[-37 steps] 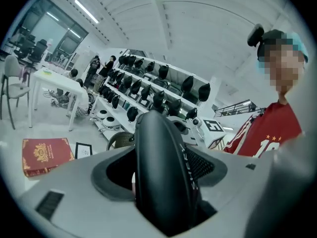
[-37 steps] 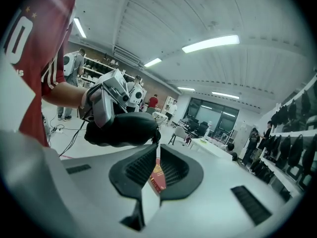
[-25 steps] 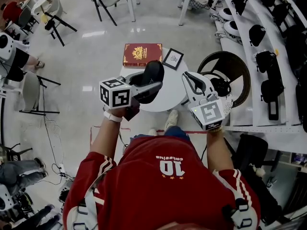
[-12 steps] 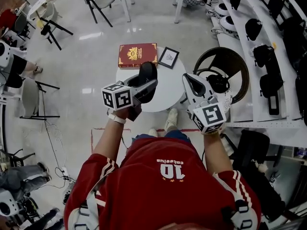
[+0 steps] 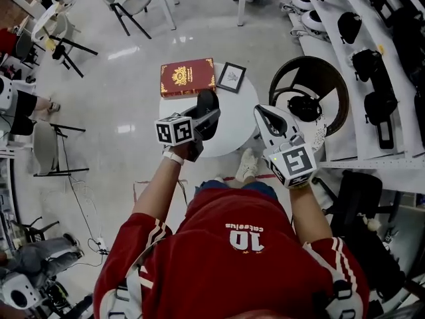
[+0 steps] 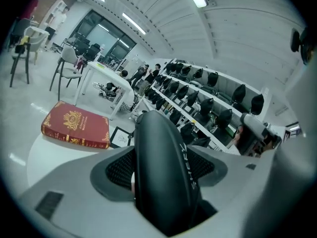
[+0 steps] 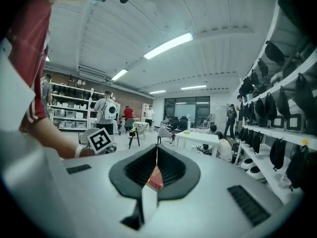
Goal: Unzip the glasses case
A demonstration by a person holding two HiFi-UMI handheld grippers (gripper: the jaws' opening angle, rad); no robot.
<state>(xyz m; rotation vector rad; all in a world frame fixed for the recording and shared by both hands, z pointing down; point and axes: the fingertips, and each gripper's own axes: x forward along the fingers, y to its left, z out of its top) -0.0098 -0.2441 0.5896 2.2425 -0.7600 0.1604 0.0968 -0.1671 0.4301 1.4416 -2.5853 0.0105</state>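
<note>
Left gripper view: left gripper (image 6: 159, 145) fingers clamped on the black glasses case (image 6: 166, 182), one pad on each flank, case edge-on to the camera. Zip not visible from here, so can't tell its state. Right gripper view: right gripper (image 7: 156, 155) fingers together, tips meeting. Head view: case sits over the near-left part of the round white worktop (image 5: 236, 130); right gripper is off to the side, apart from the case. Red book (image 5: 187, 77) and small framed picture (image 5: 232, 76) lie side by side at the far edge.
</note>
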